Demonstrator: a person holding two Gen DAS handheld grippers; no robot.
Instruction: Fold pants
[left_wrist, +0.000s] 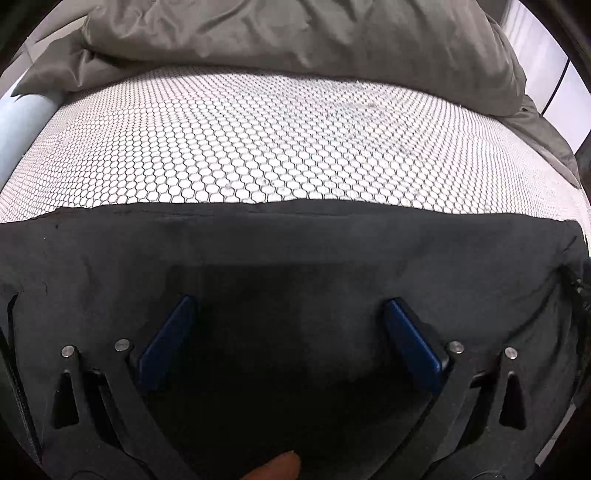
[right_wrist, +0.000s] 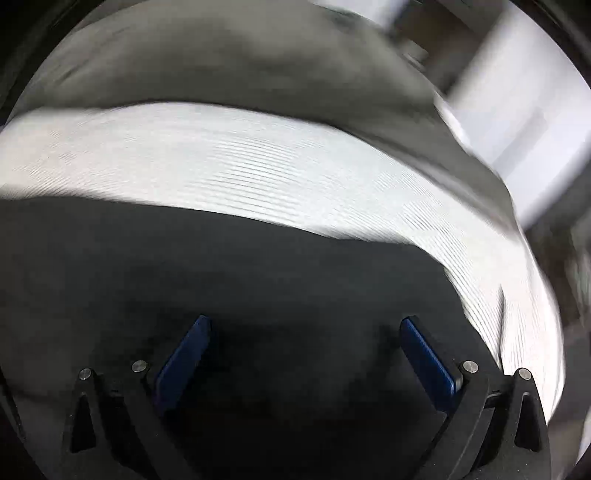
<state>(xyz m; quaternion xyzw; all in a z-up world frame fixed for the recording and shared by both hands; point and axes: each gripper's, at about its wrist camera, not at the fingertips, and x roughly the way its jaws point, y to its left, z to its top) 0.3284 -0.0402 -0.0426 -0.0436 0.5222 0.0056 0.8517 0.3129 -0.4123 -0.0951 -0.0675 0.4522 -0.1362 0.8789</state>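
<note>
Dark grey pants (left_wrist: 295, 243) lie flat across the near part of a bed, their straight far edge running left to right. My left gripper (left_wrist: 290, 306) hovers just over the cloth, open, with blue pads (left_wrist: 168, 339) wide apart and nothing between them. In the right wrist view the same pants (right_wrist: 184, 258) fill the lower half, blurred by motion. My right gripper (right_wrist: 304, 325) is open above them, blue pads (right_wrist: 426, 363) spread, holding nothing. A fingertip (left_wrist: 277, 467) shows at the bottom of the left wrist view.
The bed surface is a white sheet with a black honeycomb print (left_wrist: 280, 140). A rumpled grey duvet (left_wrist: 295, 33) is heaped along its far side, also blurred in the right view as the duvet (right_wrist: 221, 62). A pale wall and window (left_wrist: 546, 66) lie at the right.
</note>
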